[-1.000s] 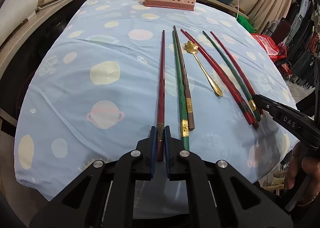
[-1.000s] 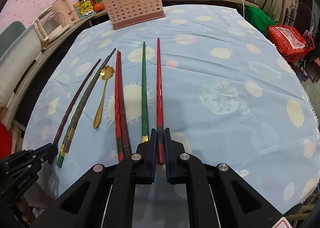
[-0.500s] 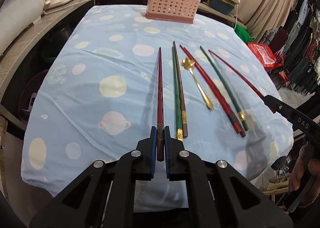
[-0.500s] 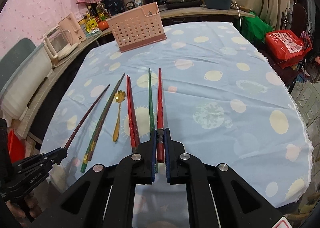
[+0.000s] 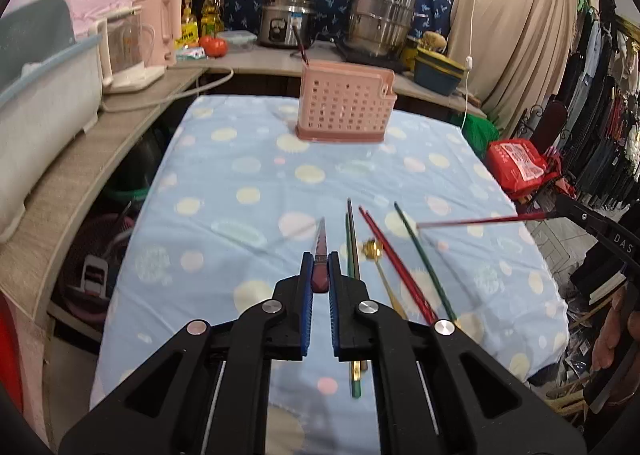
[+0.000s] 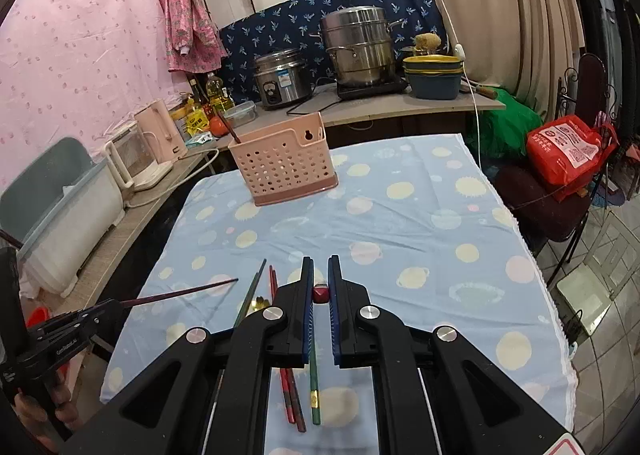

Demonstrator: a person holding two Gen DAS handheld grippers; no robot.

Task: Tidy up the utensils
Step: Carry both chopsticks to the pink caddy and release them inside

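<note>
Each hand-held gripper was clamped on one chopstick by its thick end: the left gripper (image 5: pixel 319 279) on a dark red chopstick (image 5: pixel 321 245), the right gripper (image 6: pixel 320 287) on a bright red chopstick (image 5: pixel 480 220), both clear of the tablecloth (image 5: pixel 248 215), probably bound for the pink utensil basket (image 6: pixel 284 163) at the far end. The remaining chopsticks (image 5: pixel 404 267) and a gold spoon (image 5: pixel 376 255) lay near the front edge.

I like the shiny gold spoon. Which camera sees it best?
The left wrist view: the spoon shows its flower bowl and part of its handle between the chopsticks. The right wrist view shows only a gold sliver behind the gripper.
</note>
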